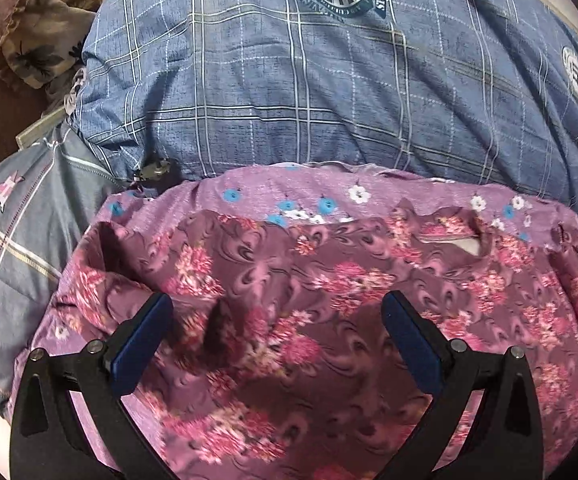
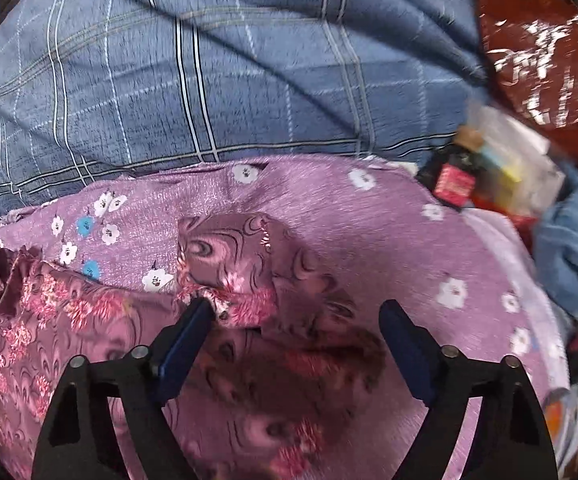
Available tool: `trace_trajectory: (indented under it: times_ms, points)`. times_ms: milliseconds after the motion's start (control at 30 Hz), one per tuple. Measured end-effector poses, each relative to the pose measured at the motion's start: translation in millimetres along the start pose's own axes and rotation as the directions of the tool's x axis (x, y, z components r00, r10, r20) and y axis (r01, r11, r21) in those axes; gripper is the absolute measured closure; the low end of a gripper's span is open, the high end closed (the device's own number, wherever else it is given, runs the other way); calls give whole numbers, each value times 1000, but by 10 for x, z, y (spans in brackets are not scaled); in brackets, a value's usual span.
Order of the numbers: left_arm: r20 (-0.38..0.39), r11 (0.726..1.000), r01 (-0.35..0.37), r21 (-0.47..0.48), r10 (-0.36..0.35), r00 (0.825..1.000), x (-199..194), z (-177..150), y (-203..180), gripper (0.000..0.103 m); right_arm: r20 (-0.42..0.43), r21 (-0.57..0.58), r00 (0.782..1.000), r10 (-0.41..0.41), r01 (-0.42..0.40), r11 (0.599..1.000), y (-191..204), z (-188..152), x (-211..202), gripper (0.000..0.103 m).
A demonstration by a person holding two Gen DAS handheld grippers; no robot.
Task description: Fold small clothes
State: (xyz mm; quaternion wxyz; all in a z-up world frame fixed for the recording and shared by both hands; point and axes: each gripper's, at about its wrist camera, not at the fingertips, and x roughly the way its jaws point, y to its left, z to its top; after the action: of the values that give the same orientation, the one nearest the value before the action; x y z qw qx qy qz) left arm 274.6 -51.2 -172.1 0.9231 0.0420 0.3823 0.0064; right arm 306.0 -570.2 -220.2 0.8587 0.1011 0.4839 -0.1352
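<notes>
Presently, in the left wrist view, the left gripper [image 1: 277, 320] is held wide open and empty over the floral garment [image 1: 329, 280], spread across the lower frame. In the right wrist view, the right gripper [image 2: 297, 320] is partly open, unclamped; a bunched corner [image 2: 245, 272] lies just above its left finger.

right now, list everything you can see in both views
floral garment: one, maroon with pink flowers, spread on the purple sheet, one sleeve bunched up
purple sheet: one, lilac with white and blue flowers, under the garment
blue quilt: one, checked blue with crests, behind the sheet
brown leaf-print cloth: one, far left corner
small boxes: a blurred few, red, black, yellow, right of the sheet
left gripper: black with blue pads, open above the garment
right gripper: black with blue pads, open by the bunched sleeve
</notes>
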Motion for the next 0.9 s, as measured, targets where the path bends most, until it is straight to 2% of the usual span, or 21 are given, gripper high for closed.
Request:
trace_trajectory:
  times_ms: [33,100,167,333,400,567,667,767,900]
  points:
    - [-4,1000,-1,0,1,1000,24,0,14,0,-12,17,1000,27,-26,1000,-12,2,32,32]
    - [-8,1000,-5,-2,5,1000,68,-12,49,0,-13,110,991,136,-134,985,-133,7,90,61]
    - [-15,1000,-8,1,8,1000,100,-23,71,0,10,167,983,182,-181,969,-224,13,63,74]
    - [10,1000,-11,-7,11,1000,66,-37,125,0,57,256,964,261,-267,929,-410,-3,-138,78]
    - [28,1000,-22,2,22,999,42,-33,128,0,110,284,947,302,-321,904,-496,-24,-305,78]
    - [40,1000,-10,2,10,999,5,-9,128,0,148,285,918,368,-395,873,-455,1,-557,80]
    - [52,1000,-25,6,25,998,-45,17,158,0,183,285,879,440,-476,832,-318,-19,-781,80]
    - [71,999,-32,-12,33,997,-108,50,251,0,220,255,817,533,-576,777,-31,-20,-1041,80]
    - [108,998,-54,-43,58,992,-219,82,455,0,252,202,703,665,-711,674,510,-33,-1384,80]
